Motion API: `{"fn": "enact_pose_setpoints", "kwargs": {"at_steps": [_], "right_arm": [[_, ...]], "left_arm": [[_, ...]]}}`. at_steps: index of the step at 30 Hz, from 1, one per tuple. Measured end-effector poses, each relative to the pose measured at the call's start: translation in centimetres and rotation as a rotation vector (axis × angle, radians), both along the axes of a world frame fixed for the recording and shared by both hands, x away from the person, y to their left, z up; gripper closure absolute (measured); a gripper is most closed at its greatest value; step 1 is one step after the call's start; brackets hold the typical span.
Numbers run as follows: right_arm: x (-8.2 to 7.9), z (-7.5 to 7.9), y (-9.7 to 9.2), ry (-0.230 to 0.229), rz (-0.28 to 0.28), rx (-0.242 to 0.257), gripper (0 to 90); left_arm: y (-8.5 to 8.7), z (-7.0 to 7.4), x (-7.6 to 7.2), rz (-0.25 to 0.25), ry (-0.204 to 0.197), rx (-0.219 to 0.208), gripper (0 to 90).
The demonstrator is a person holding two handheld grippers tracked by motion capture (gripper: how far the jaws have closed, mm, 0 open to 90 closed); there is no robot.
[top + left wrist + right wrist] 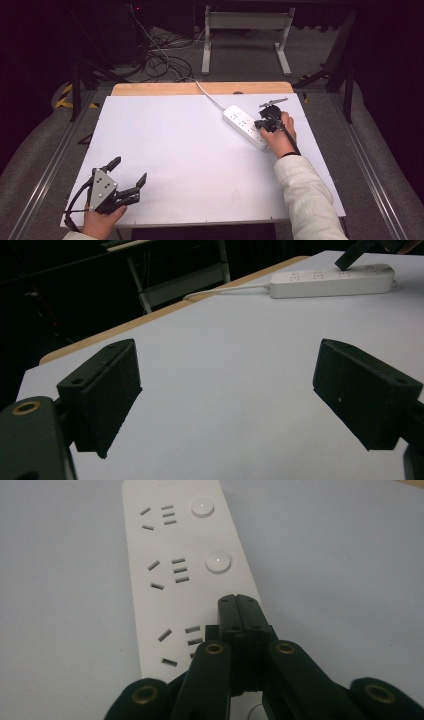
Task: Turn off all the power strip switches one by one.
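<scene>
Pressing closed jaws down over a white strip [246, 126] at the table's [190, 150] far right.

From above, the right gripper [263, 123] sits on the strip, whose cord [209, 95] runs off the back edge; the left gripper [131, 174] rests near the front left corner, jaws spread wide, nothing between them. The left gripper view has its two pads far apart over bare table, the strip [332, 281] well beyond. In the right gripper view the jaws meet flat together, empty, tips above the strip's [185, 560] third button spot, sockets alongside.
</scene>
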State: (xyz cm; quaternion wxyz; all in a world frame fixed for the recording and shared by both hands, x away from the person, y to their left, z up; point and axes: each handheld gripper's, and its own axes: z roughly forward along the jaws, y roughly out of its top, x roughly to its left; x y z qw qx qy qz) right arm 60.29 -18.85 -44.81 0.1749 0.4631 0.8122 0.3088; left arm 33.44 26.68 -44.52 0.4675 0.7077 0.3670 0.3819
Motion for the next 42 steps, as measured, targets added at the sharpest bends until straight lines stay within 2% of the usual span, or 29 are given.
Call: {"fn": "enact_pose_setpoints", "kwargs": {"at_steps": [8, 9, 11, 13, 14, 15, 16, 18, 19, 23, 28, 42], "right_arm": [[0.2, -0.1, -0.3, 0.005, -0.030, 0.026, 90.0], [0.2, 0.0, -0.3, 0.001, -0.033, 0.014, 90.0], [0.0, 0.6, -0.4, -0.044, -0.019, -0.006, 90.0], [-0.5, 1.4, -0.7, -0.123, -0.014, 0.075, 90.0], [-0.6, 1.8, -0.7, -0.149, -0.012, 0.112, 90.0], [-0.6, 2.0, -0.6, -0.169, -0.006, 0.112, 90.0], [-0.5, 2.0, -0.3, -0.176, 0.009, 0.088, 90.0], [-0.4, 1.8, 0.4, -0.174, 0.036, 0.036, 90.0], [-0.4, 1.7, 0.6, -0.177, 0.040, 0.029, 90.0], [0.2, 1.2, 1.5, -0.164, 0.064, 0.029, 90.0], [1.0, 0.7, 2.4, -0.160, 0.056, 0.016, 90.0], [2.0, -0.5, 2.6, -0.121, 0.028, -0.001, 90.0]], "left_arm": [[0.1, 0.0, 0.0, 0.000, -0.001, 0.002, 12.6], [0.1, 0.0, 0.0, 0.002, -0.002, 0.001, 12.6], [0.1, 0.0, 0.1, 0.004, 0.001, -0.002, 12.6], [0.0, 0.0, 0.1, 0.004, 0.001, 0.003, 12.6], [0.0, -0.1, 0.2, 0.002, 0.004, 0.003, 12.6], [0.0, -0.1, 0.2, 0.002, 0.005, 0.004, 12.6], [-0.1, -0.1, 0.2, 0.002, 0.006, 0.004, 12.6], [-0.1, 0.0, 0.1, -0.001, 0.004, 0.008, 12.6], [-0.1, 0.0, 0.1, 0.001, 0.003, 0.005, 12.6], [0.0, -0.1, 0.1, 0.004, 0.005, 0.003, 12.6], [0.1, 0.0, 0.2, 0.007, 0.001, 0.004, 12.6], [0.1, -0.1, 0.2, 0.009, 0.003, 0.004, 12.6]]}}
